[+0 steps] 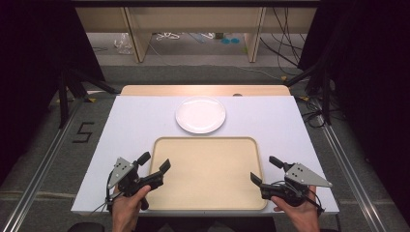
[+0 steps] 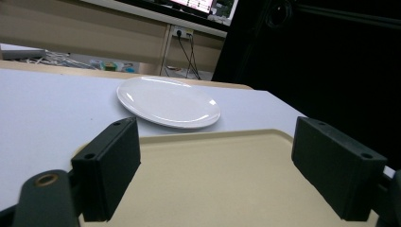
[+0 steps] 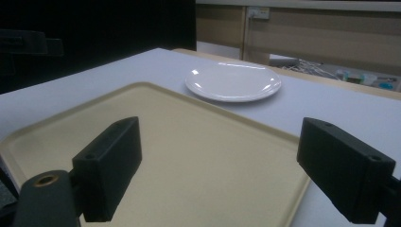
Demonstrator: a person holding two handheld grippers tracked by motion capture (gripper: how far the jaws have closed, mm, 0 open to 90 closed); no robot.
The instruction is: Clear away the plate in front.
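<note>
Hand-drawn "5" (image 1: pixel 83 132) marked on floor off bench's (image 1: pixel 135 121) left edge. Beige tray (image 1: pixel 208 171) at near edge, long axis running left to right; white plate (image 1: pixel 200 114) just beyond, toward far edge. Left claw (image 1: pixel 153 162) and right claw (image 1: pixel 266 169) both spread, pinching nothing

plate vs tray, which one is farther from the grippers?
The white plate: round, lying on the table beyond the far edge of the beige tray. The left gripper and right gripper flank the tray's near corners, jaws open.
</note>
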